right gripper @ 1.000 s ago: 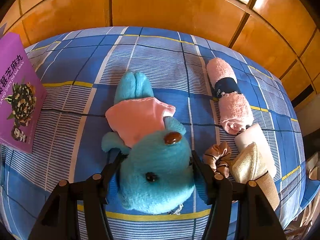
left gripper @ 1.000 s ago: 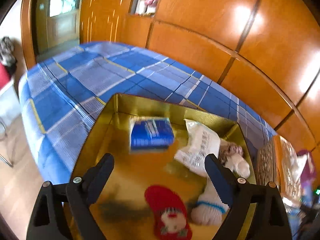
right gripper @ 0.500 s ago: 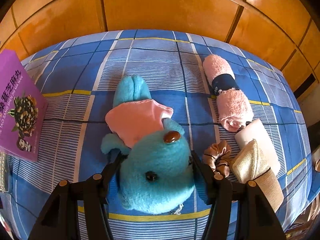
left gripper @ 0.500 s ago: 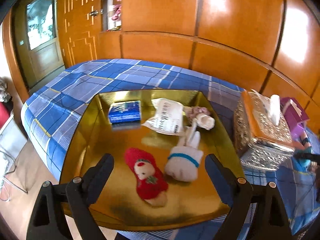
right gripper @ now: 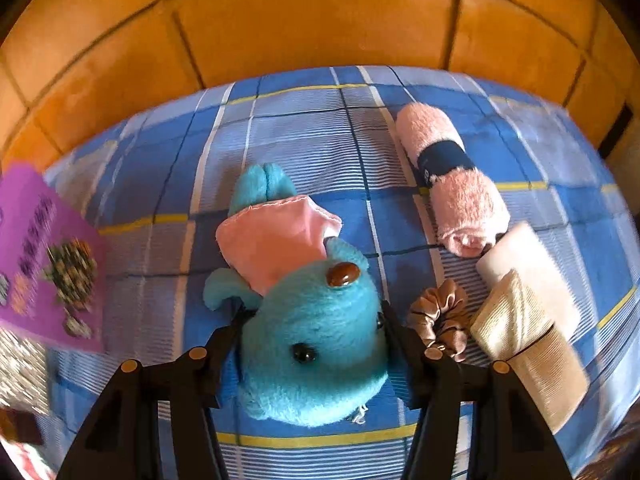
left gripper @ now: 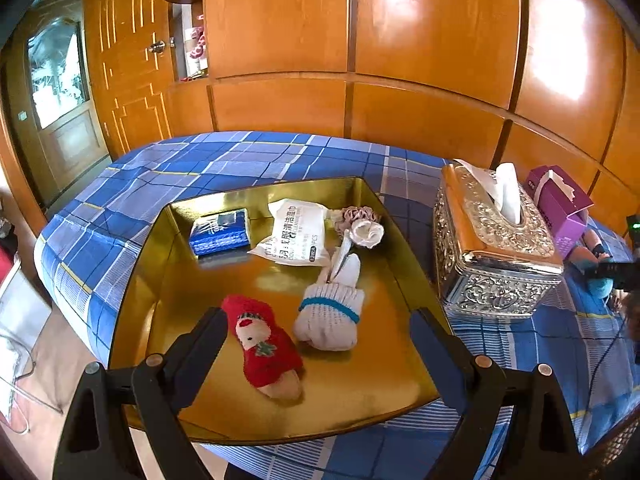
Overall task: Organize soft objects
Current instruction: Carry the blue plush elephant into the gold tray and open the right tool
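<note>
right wrist | jaws closing on blue plush toy (right gripper: 316, 344); left wrist | jaws wide, empty, over gold tray (left gripper: 400, 248)

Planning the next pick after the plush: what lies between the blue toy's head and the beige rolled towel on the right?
In the right wrist view, a brown satin scrunchie lies between the blue plush toy and the beige rolled towel, beside the closing right gripper.

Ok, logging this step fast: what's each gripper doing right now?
Left gripper: open, holding nothing, above the gold tray.
Right gripper: jaws closing on the blue plush toy, pads against its head.
</note>
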